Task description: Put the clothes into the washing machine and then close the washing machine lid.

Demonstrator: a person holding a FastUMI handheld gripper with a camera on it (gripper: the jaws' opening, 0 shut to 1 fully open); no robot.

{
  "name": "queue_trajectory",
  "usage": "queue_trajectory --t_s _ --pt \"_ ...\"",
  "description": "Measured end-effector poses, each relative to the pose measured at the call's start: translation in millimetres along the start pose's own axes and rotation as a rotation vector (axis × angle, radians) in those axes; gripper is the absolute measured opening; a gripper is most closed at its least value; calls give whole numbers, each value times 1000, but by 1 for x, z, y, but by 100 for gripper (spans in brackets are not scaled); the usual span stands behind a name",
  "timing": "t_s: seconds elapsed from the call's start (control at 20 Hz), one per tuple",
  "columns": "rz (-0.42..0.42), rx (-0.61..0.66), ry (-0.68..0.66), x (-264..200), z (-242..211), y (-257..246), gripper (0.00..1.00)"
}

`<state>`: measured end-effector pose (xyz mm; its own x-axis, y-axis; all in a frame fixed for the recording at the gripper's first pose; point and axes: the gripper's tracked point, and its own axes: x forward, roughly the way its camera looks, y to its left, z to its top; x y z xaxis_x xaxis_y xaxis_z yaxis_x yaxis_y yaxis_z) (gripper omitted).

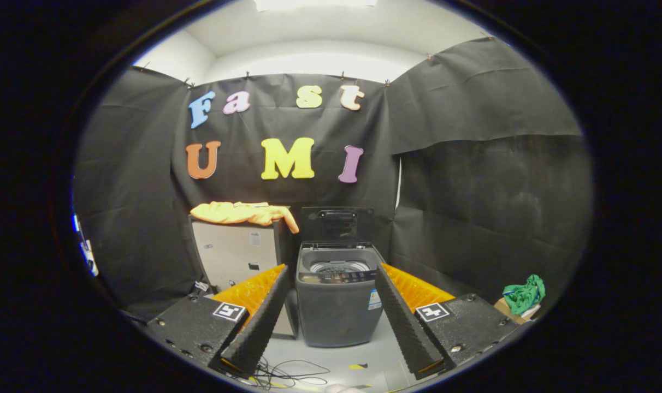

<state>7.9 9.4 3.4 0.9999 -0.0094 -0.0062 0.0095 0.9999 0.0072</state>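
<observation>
- While nothing sits between them, the gripper (pixel 332 278) holds its two fingers spread wide apart, gripping nothing.
- Loose dark cables (pixel 287 374) lie on the pale floor (pixel 358 355) at six o'clock, just below the left finger's base.
- Straight ahead at twelve o'clock from the fingertips, framed between them, stands the grey washing machine (pixel 336 305), near but not touching them.
- Its lid (pixel 336 224) is raised upright at the back, leaving the drum (pixel 339 266) open to sight.
- At ten o'clock from the machine, just beside it, stands a pale cabinet (pixel 235 254).
- An orange garment (pixel 243 213) lies draped over the cabinet's top, one end hanging down the side nearest the lid.
- Well apart at three o'clock, beyond the right finger, a green cloth (pixel 525 295) is heaped on a cardboard box (pixel 507 310) by the black wall.
</observation>
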Motion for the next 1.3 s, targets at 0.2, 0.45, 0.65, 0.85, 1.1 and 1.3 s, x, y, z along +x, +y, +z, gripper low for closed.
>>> queue_trajectory --t_s 0.2,0.45,0.65,0.85,1.1,1.3 --pt "-14 3 9 4 3 -3 98" --pt "-48 2 22 26 27 -16 98" --pt "-56 32 29 52 60 -21 98" --pt "-72 66 45 95 94 -21 98" --pt "-22 55 -8 157 150 4 98" --pt "43 29 -32 215 189 47 98"
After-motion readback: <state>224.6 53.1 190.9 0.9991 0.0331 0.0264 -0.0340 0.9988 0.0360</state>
